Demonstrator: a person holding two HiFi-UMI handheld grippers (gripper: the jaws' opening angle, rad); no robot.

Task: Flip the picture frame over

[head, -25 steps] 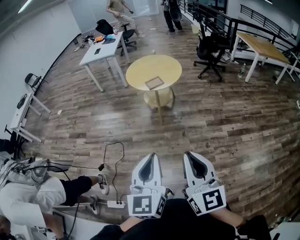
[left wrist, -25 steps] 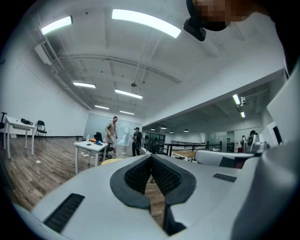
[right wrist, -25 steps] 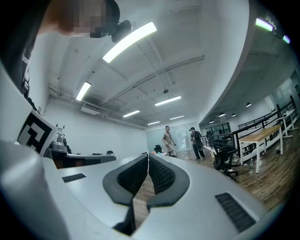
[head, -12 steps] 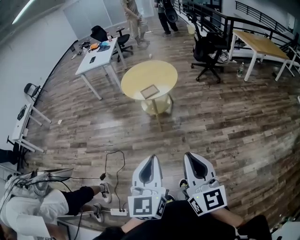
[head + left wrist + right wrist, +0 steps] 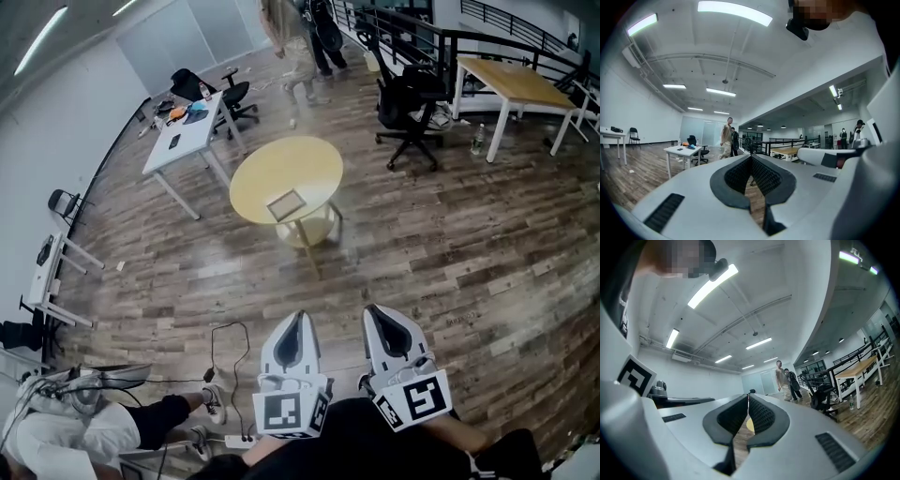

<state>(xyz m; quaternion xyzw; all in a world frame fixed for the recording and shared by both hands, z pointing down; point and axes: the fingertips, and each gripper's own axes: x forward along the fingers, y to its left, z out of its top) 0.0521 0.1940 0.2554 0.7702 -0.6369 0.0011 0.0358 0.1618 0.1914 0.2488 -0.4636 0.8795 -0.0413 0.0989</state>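
The picture frame (image 5: 286, 202) lies flat on a round yellow table (image 5: 272, 164) some way ahead in the head view. It is a small rectangle with a light border and a grey face. Both grippers are held side by side low in that view, well short of the table. My left gripper (image 5: 300, 316) is shut with nothing between its jaws; in the left gripper view its tips (image 5: 751, 156) meet. My right gripper (image 5: 372, 309) is shut and empty too, its tips (image 5: 748, 396) pressed together. A sliver of the yellow table shows through the right jaws.
A white desk (image 5: 183, 141) with small items stands at the back left, a black office chair (image 5: 410, 94) and a wooden table (image 5: 511, 80) at the back right. Two people (image 5: 300, 37) walk beyond the round table. A seated person's legs (image 5: 141, 417) and a floor cable (image 5: 230, 352) lie at the lower left.
The round table and frame have come closer and shifted slightly left in the head view. Both grippers keep their pose, shut. The people at the back have walked nearer.
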